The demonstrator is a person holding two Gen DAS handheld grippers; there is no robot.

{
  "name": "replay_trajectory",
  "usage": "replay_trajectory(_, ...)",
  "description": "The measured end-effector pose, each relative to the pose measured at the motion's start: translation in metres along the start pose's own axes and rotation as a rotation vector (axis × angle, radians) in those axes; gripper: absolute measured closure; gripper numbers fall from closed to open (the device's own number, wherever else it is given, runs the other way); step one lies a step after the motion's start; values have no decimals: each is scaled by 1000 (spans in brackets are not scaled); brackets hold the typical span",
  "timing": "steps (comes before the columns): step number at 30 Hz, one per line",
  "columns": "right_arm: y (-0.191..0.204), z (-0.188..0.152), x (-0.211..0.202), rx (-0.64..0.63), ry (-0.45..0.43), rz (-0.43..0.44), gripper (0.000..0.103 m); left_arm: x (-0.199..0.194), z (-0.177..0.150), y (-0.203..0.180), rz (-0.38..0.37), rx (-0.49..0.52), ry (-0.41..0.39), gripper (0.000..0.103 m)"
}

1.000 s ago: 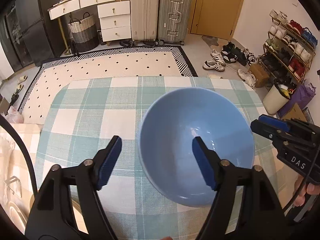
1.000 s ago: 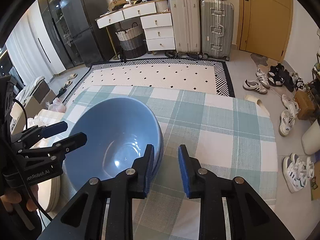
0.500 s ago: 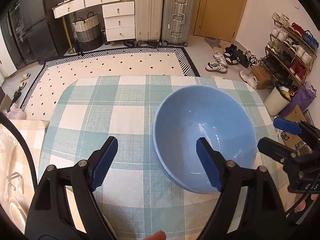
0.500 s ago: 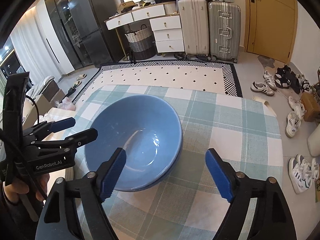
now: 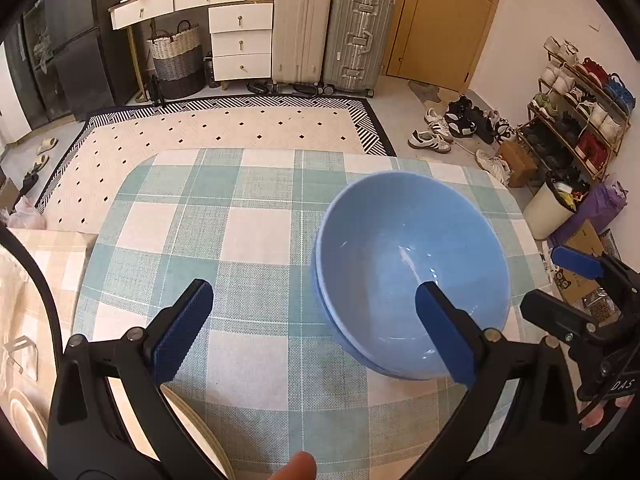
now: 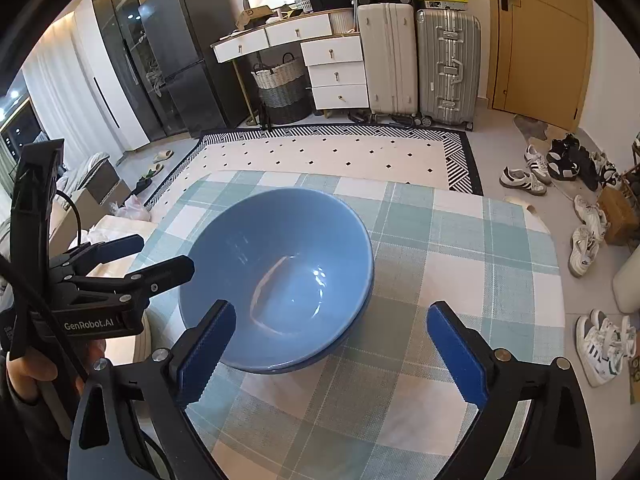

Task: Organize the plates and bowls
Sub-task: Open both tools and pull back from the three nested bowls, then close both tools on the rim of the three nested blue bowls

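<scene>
While both sets of jaws are opening with nothing between the pads, left gripper (image 5: pixel 314 330) and right gripper (image 6: pixel 332 354) flank the blue bowl stack (image 6: pixel 280 276). Stack: two nested bowls, mouth up, round, no long axis, on the checked tablecloth (image 6: pixel 460 248). Plates (image 5: pixel 200 424) lie nearer, left of the stack. Risk: a pad clipping the rim would tilt or slide the stack.
</scene>
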State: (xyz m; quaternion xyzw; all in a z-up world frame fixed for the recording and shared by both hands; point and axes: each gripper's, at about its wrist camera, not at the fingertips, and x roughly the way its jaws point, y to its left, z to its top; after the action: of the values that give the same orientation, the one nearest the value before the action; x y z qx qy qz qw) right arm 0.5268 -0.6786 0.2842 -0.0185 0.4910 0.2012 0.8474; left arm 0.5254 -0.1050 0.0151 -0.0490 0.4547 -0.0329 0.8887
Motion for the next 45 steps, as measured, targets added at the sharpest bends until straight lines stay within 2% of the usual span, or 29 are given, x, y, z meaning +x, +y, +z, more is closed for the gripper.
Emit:
replay_trajectory(7,-7,1,10,22,9,-6,5,15,-2,1,6,-1,20,2)
replay_trajectory(24,-19,4,69,44,77,1,5,68,-6,4,-21,-52,70,5)
replay_trajectory(32,-10,7,90,2,109,-28,7,84,-8,16,-22,-88,91,14)
replay_trajectory(34,-9,7,94,4,115,-35,7,89,-8,18,-12,-92,99,24)
replay_trajectory(36,-7,7,96,3,120,-40,9,92,-8,19,-29,-96,110,29)
replay_trajectory(41,-7,6,104,17,148,-49,28,97,-6,22,-46,-103,112,35)
replay_trajectory(43,-7,5,107,16,163,-46,40,98,-5,21,-50,-102,116,43)
replay_trajectory(45,-8,4,110,15,174,-37,45,97,-5,18,-53,-92,121,52)
